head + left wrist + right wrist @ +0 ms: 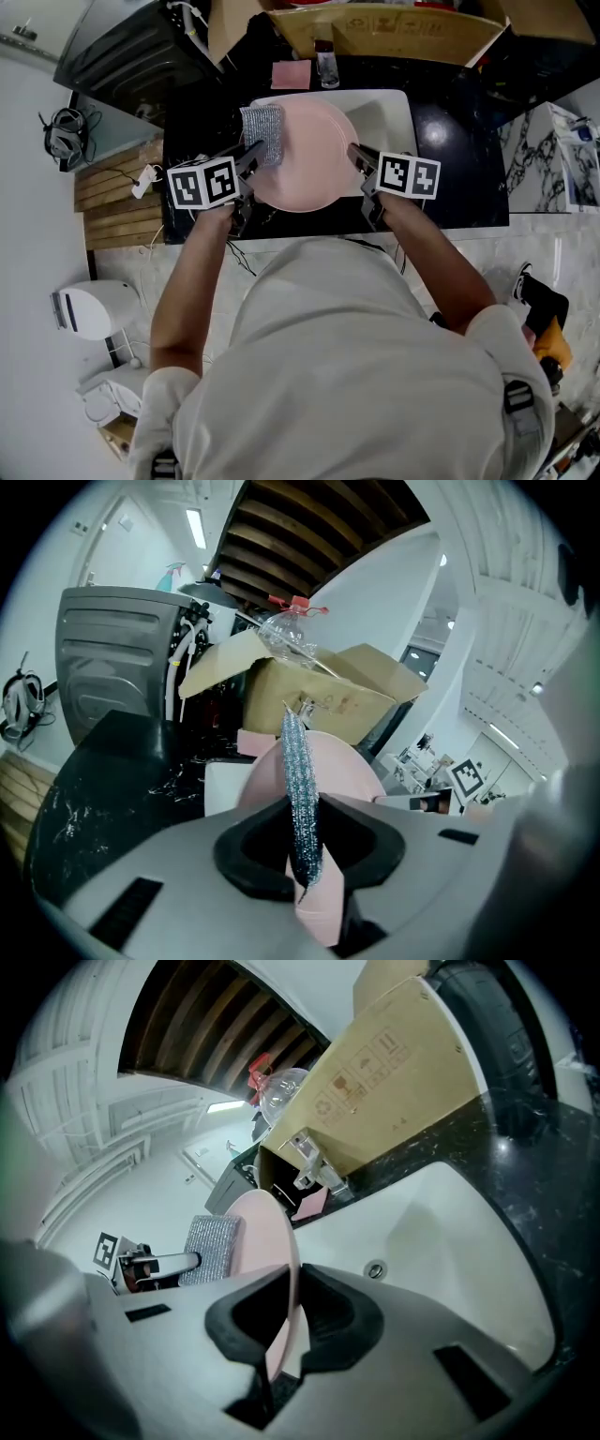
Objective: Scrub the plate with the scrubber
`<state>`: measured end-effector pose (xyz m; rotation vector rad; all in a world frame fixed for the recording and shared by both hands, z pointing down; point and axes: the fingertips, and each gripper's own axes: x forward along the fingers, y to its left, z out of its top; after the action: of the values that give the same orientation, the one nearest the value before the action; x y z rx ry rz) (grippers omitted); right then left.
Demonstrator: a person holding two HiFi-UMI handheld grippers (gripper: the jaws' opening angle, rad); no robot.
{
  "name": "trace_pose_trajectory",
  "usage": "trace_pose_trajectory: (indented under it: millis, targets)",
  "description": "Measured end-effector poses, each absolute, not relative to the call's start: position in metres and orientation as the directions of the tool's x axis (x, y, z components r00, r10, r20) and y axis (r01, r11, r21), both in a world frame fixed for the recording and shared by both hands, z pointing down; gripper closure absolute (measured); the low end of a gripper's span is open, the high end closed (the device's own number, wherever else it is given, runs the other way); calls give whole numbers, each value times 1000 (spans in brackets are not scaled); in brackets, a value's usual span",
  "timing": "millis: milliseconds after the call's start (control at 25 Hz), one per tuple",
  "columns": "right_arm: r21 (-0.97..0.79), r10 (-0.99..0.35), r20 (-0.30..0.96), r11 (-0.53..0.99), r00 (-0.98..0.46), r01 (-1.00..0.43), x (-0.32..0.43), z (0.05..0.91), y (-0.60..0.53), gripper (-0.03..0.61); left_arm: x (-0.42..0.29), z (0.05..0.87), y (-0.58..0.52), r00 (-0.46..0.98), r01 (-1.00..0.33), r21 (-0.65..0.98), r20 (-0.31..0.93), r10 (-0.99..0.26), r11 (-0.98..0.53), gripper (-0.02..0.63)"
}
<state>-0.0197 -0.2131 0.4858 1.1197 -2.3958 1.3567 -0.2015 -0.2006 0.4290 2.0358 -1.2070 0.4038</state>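
While we hold the round pink plate (pixel 305 164) over the white sink basin (pixel 389 117), both claws are clamped.
Our right gripper (pixel 281 1324) pinches the plate's rim; our left gripper (pixel 305 853) squeezes the soft silver mesh scrubber (pixel 298 771), also above the sink. We judge the plate stiff, slick and breakable, best gripped at the rim. Whether scrubber touches plate, we cannot tell.

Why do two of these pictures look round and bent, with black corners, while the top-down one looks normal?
Left gripper view: a wide-angle lens bows the box and blackens the corners; the scrubber looks sharp. Right gripper view: same bending, curving the sink rim; the near plate edge looks soft. Head view: straighter lines, even light.
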Motion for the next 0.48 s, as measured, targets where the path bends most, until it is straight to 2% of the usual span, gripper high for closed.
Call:
trace_pose_trajectory:
  millis: [280, 480]
  targets:
    - [-675, -534, 468, 298, -704, -675, -21, 484, -217, 551, -134, 413, -193, 630, -775, 467, 536, -562, -425, 543]
    - [-685, -538, 449, 306, -713, -662, -28, 477, -216, 551, -102, 426, -192, 665, -747, 503, 541, -515, -435, 543]
